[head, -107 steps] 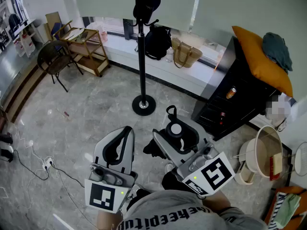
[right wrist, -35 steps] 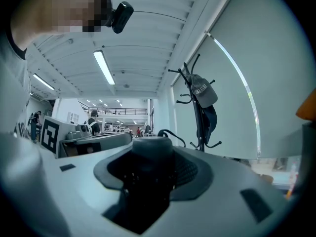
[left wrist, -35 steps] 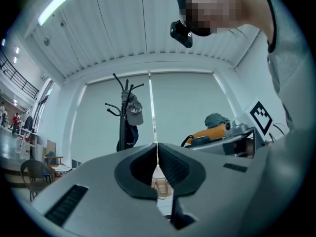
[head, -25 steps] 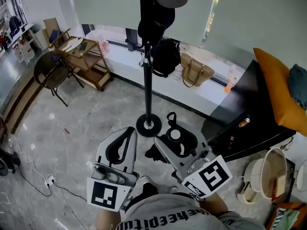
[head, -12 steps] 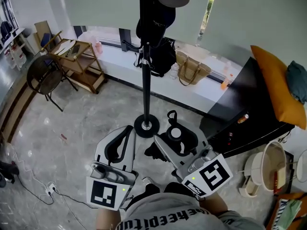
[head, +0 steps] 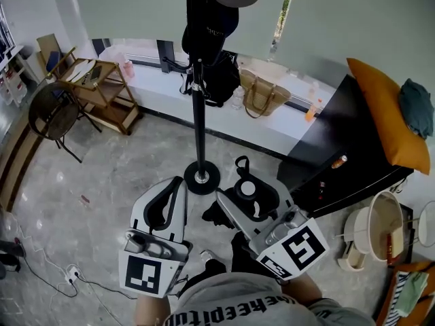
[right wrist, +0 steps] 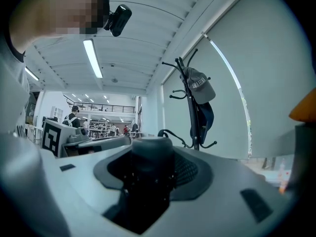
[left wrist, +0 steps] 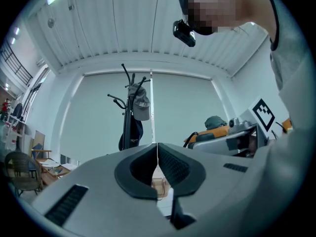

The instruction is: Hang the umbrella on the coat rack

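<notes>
Our left gripper [head: 178, 183] presses its ribbed black pads [left wrist: 174, 165] together on nothing. Our right gripper [head: 247, 195] clamps the folded black umbrella [head: 249, 186], rounded cap showing. Just beyond, the coat rack [head: 198, 114] stands as a slim pole on a disc base, with glossy stone floor [head: 115, 161] open to its left.

Far left on the grey marble floor [head: 102, 175]: a slatted wooden trolley [head: 102, 90], a dark round-backed chair [head: 51, 114] just beside it. Along the far white window ledge [head: 153, 77]: a black backpack [head: 221, 80] next to a woven straw handbag [head: 262, 94]. Right: an orange cushion [head: 384, 114] and a teal cloth [head: 416, 107] atop a black cabinet [head: 346, 161].
</notes>
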